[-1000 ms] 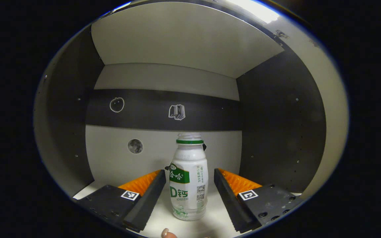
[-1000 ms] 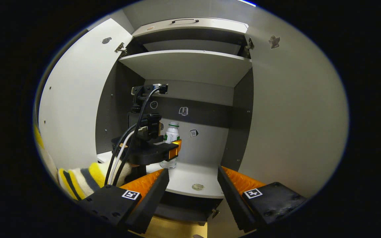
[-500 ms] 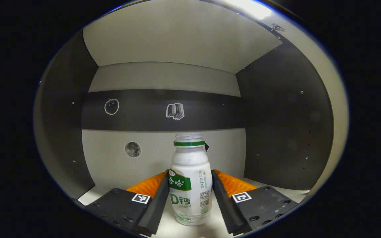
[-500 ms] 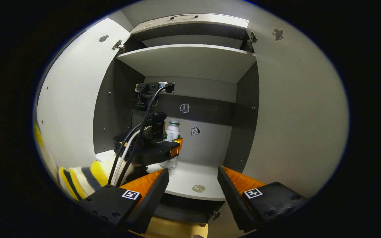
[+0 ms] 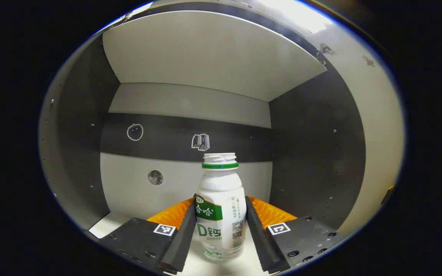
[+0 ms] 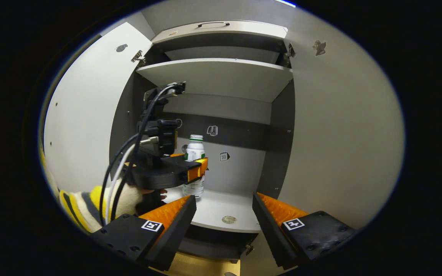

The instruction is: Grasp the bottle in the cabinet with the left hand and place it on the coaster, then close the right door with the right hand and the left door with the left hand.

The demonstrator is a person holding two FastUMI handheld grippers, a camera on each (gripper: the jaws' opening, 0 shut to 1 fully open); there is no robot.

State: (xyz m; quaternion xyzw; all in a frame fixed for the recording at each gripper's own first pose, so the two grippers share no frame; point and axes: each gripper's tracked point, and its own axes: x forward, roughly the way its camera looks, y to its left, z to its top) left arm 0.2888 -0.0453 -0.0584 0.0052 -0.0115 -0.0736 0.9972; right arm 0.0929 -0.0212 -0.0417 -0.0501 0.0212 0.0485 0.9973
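My left gripper (image 5: 220, 226) is clamped on the bottle (image 5: 220, 214), both fingers tight against its sides, bottle upright inside the cabinet (image 5: 313, 145) just above the shelf (image 6: 221, 209). My right gripper (image 6: 223, 226) hangs outside, jaws apart, holding nothing; 2 doors open

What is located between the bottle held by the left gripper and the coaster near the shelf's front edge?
In the right gripper view, only bare shelf lies between the bottle and the coaster.
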